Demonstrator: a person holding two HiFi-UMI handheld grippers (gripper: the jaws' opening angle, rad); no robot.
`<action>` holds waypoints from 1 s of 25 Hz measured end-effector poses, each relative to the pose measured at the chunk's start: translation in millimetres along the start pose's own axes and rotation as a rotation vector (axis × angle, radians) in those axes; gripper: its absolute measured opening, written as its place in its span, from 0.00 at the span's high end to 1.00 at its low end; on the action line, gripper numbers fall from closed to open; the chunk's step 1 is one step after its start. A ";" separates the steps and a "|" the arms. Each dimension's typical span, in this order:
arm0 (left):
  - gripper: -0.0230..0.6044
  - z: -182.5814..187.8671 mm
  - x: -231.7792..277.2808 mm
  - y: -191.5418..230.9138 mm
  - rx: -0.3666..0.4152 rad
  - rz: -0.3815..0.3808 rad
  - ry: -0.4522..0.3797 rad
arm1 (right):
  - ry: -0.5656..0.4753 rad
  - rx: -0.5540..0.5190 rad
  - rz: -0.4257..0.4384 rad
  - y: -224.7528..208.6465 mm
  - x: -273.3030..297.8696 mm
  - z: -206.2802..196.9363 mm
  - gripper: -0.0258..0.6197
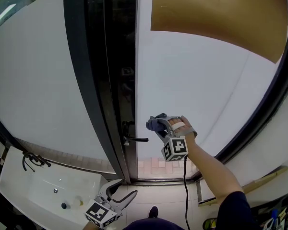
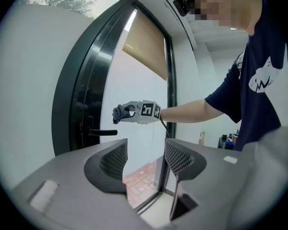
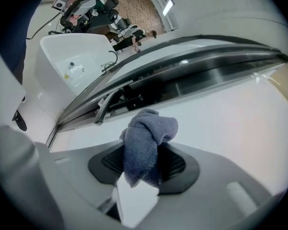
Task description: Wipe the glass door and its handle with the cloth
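Left gripper [image 1: 127, 187]: lowest and nearest in the head view, held by the person's body. Its two dark mesh-faced jaws stand wide apart with nothing between them, and its own view [image 2: 145, 147] looks through the gap at the foot of the door.
White basin [image 1: 33, 188]: on the left beside the left gripper, against the wall, well apart from the cloth.
Right arm [image 1: 211, 169]: bare forearm in a dark blue short sleeve, stretched forward towards the door.
Right gripper [image 1: 159, 127]: at the end of that arm, its marker cube [image 1: 175, 148] facing the camera. Its jaws are closed on the cloth.
Cloth [image 3: 146, 138]: blue-grey, bunched, and sticking out past the jaw tips. It is held up to the pane just above and right of the handle, and whether it touches the glass cannot be told.
Handle [image 1: 136, 139]: dark lever on the door's left edge, pointing right.
Glass door [image 1: 197, 90]: tall frosted white pane in a black frame [image 1: 86, 61].
Blind [image 1: 221, 13]: tan, across the top of the pane.
Brick paving [image 1: 158, 166]: seen through the clear strip at the bottom of the glass.
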State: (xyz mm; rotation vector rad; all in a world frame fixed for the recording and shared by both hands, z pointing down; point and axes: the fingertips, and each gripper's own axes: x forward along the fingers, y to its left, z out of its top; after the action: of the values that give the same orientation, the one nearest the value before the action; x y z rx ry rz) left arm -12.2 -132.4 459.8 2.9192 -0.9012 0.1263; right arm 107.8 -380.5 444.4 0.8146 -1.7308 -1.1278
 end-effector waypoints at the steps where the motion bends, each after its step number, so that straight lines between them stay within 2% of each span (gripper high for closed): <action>1: 0.58 -0.3 0.8 -0.9 0.000 -0.005 -0.001 | 0.015 0.012 -0.002 0.0 -5.7 -10.6 0.69; 11: 0.58 1.4 10.0 -18.6 -0.009 -0.056 0.031 | 0.187 0.088 -0.048 -10.9 -64.6 -107.8 0.69; 16: 0.58 2.3 9.5 -22.2 -0.010 -0.056 0.027 | 0.221 0.182 -0.085 -17.7 -80.0 -127.3 0.69; 19: 0.58 -5.0 4.3 -24.2 -0.009 -0.055 0.037 | 0.151 0.234 -0.098 -20.7 -82.2 -101.6 0.69; 25: 0.58 -5.0 -10.4 -21.7 -0.016 -0.011 0.036 | -0.045 0.167 -0.036 -16.0 -39.1 4.6 0.69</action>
State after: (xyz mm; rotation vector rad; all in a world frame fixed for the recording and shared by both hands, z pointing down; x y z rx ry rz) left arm -8.7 -108.2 462.5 2.8967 -0.8761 0.1701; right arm 119.7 -351.1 416.1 0.9321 -1.8737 -1.0423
